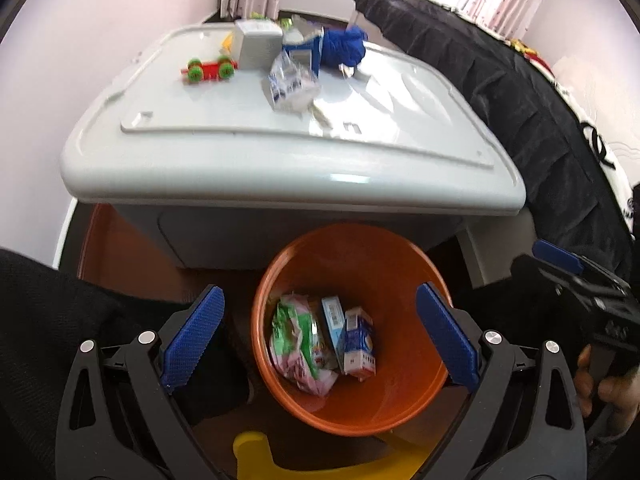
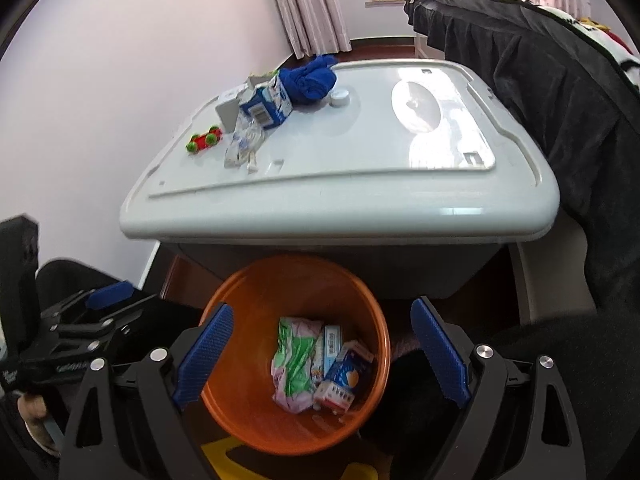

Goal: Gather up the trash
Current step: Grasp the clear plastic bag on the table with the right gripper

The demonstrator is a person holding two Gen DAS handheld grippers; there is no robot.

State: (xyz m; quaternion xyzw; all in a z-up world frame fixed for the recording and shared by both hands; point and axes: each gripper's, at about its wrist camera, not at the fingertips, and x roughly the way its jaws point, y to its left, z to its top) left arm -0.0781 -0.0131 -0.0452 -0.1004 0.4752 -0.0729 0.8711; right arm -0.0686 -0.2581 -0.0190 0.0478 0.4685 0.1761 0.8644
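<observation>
Orange bucket (image 1: 352,280) sits on the floor below the left tongs (image 1: 320,336), whose blue pads stand wide apart with nothing between them. Inside lie a green-and-pink wrapper (image 1: 298,340), a small box (image 1: 334,320) and a blue carton (image 1: 360,344). Beyond it, a grey desk (image 1: 280,168) carries a crumpled bag (image 1: 290,80), a toy car (image 1: 208,69) and a blue cloth (image 1: 344,46).

From the right wrist, the right tongs (image 2: 322,354) are also spread wide and empty above the same bucket. On the desk, another carton (image 2: 266,102) lies touching the blue cloth.
</observation>
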